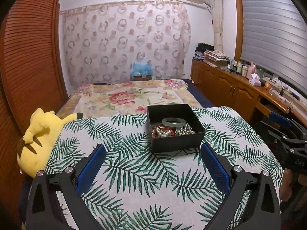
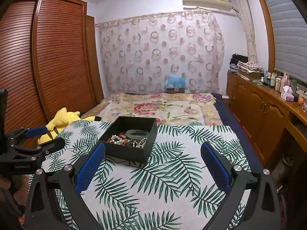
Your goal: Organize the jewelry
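A black open box [image 1: 177, 140] stands on a table with a palm-leaf cloth [image 1: 145, 172]. Inside lie a pale green bangle [image 1: 173, 122], pearl strings [image 1: 163, 132] and red beads, tangled together. My left gripper [image 1: 153, 153] is open and empty, just short of the box. In the right wrist view the box [image 2: 126, 152] with the bangle [image 2: 137, 134] and pearls [image 2: 117, 139] sits ahead and left; my right gripper [image 2: 153, 153] is open and empty, its left finger [image 2: 90, 169] beside the box's near corner.
A yellow plush toy [image 1: 41, 138] lies at the table's left edge. A bed with a floral cover [image 1: 130, 95] is behind the table. A wooden cabinet [image 1: 239, 90] with bottles runs along the right. A slatted wardrobe [image 2: 48, 57] stands left.
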Demonstrator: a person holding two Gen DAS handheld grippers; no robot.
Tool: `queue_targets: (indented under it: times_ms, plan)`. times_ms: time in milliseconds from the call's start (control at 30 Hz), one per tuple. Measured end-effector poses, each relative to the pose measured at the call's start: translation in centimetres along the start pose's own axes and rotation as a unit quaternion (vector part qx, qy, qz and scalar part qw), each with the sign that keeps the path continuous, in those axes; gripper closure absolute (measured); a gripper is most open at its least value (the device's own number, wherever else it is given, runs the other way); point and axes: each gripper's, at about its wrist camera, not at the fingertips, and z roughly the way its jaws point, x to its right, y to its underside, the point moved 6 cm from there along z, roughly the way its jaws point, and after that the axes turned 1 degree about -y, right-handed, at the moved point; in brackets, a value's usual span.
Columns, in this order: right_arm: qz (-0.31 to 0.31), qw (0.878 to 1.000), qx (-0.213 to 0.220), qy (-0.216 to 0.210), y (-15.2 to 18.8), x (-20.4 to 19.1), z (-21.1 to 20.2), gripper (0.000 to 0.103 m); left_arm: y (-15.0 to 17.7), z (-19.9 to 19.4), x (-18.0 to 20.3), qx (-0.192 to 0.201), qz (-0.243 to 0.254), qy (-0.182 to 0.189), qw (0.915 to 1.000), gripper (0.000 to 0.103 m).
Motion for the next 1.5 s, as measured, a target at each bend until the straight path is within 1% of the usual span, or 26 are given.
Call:
queue_targets:
  times_ms: [267, 600, 1500]
  plan:
    - [-0.001, 1.0, -0.001, 0.0, 0.27, -0.2, -0.26, 0.003, 0.13, -0.07, -0.12, 0.004, 0.001, -0.007, 1.0, 0.008]
    - [0.0, 1.0, -0.001, -0.001, 0.45, -0.39, -0.85, 0.003, 0.29, 0.07, -0.15, 0.002, 0.0, -0.004, 1.0, 0.008]
    - [0.001, 1.0, -0.001, -0.001, 0.32, -0.31, -0.7, 0.003, 0.73, 0.19, 0.11, 0.001, -0.001, -0.003, 1.0, 0.008]
